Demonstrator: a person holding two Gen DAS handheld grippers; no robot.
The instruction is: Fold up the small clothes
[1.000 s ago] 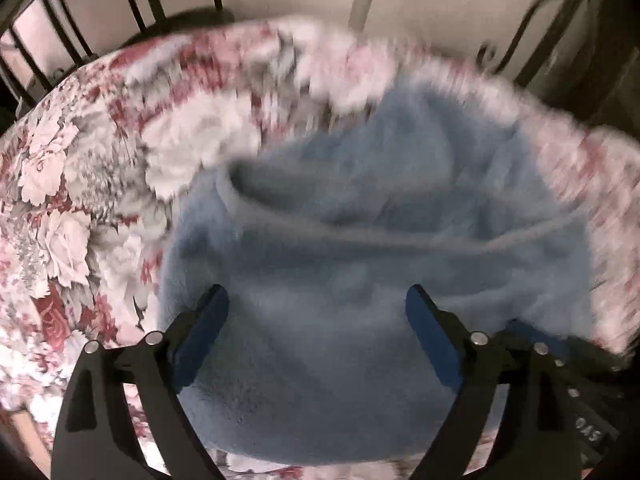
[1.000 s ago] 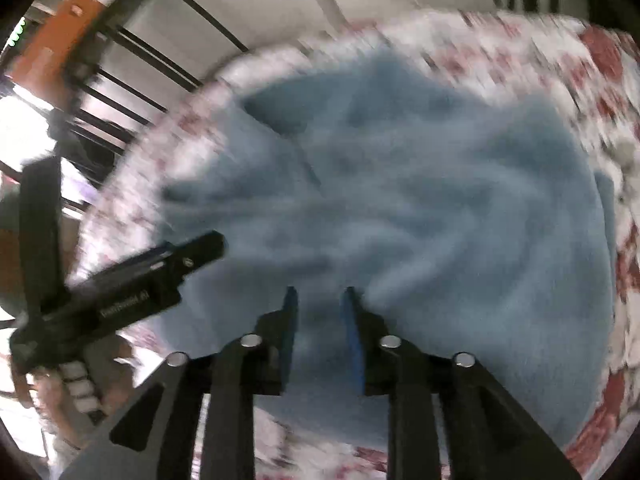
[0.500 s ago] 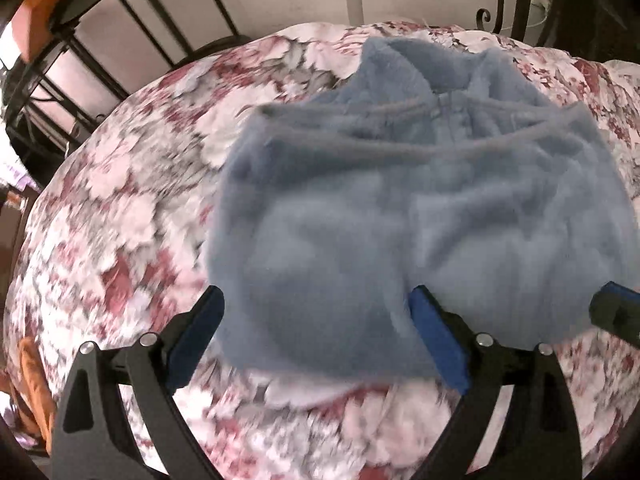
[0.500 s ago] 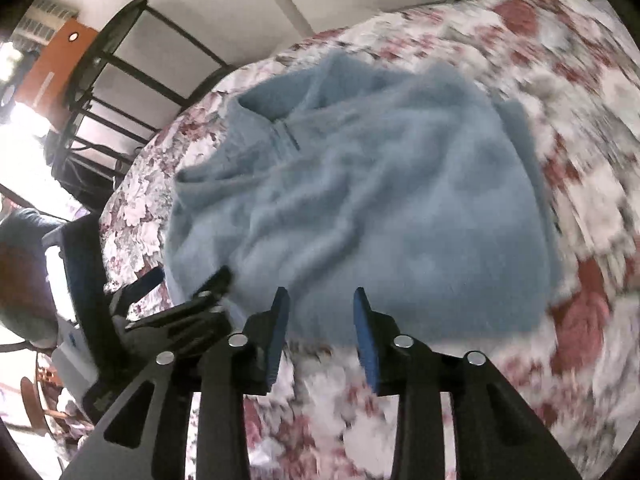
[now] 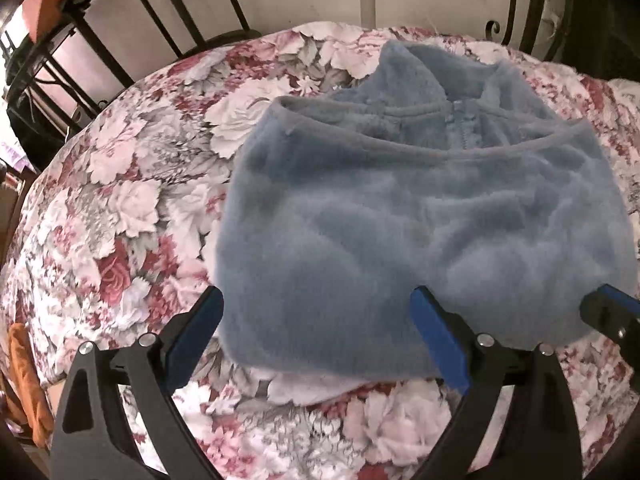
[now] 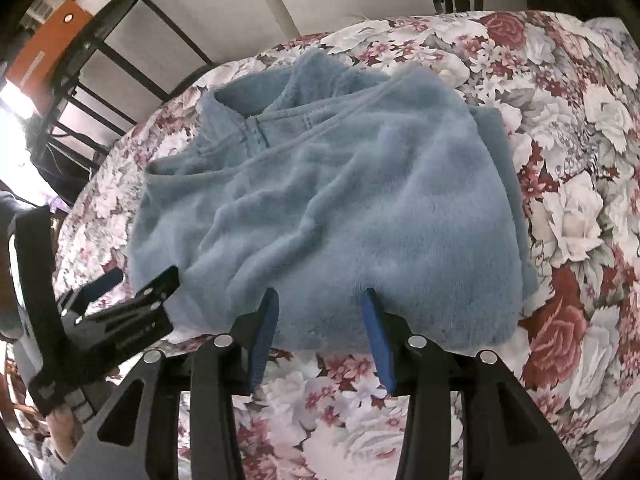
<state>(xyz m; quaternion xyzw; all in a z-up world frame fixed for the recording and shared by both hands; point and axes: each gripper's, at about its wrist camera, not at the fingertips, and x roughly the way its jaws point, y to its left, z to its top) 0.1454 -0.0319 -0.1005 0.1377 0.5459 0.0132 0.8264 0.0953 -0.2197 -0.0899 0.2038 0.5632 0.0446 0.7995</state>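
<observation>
A fluffy blue fleece top (image 5: 400, 220) lies folded on the floral tablecloth (image 5: 120, 200), its lower half laid up toward the zipped collar (image 5: 460, 120). My left gripper (image 5: 316, 300) hovers over the fold's near edge, jaws wide open and empty. In the right wrist view the same fleece top (image 6: 340, 200) lies in front of my right gripper (image 6: 320, 296). Its jaws are opening, and the fabric lies beyond the blue pads, not pinched. My left gripper (image 6: 144, 276) shows at the left there. One right-gripper finger (image 5: 612, 308) shows at the right edge of the left wrist view.
The round table's cloth (image 6: 580, 200) has bare room to the left and right of the top and along the near edge. Black metal chair backs (image 5: 160, 20) stand behind the table. An orange object (image 5: 48, 0) sits far left. White fabric (image 5: 312, 388) peeks from under the fold.
Both grippers have drawn back toward the near edge of the fleece. The right jaws, nearly shut on the fabric before, have widened and let it go. The top now lies folded.
</observation>
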